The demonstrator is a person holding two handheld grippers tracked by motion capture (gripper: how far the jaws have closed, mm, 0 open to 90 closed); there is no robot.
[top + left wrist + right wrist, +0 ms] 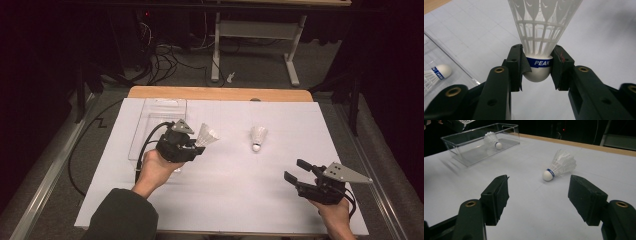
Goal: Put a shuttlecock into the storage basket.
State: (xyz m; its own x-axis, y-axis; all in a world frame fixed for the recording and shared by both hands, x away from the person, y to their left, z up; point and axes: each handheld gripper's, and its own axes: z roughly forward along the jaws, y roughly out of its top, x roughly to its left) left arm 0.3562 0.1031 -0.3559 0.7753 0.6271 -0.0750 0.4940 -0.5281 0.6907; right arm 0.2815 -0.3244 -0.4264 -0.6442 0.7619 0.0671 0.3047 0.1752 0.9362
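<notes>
Pinching a white shuttlecock (537,37) by its cork at the blue PEAK band, the left gripper (196,146) holds it above the white sheet (225,185), just beside the clear plastic box (150,107) (another shuttlecock (492,139) lies inside). Right gripper (295,170) sits near the sheet's lower right, jaws spread with nothing between them. A third shuttlecock (257,137) lies on its side mid-sheet, well apart from both grippers.

Bright white tabletop, dark dim surroundings, soft shadows, slight blur
</notes>
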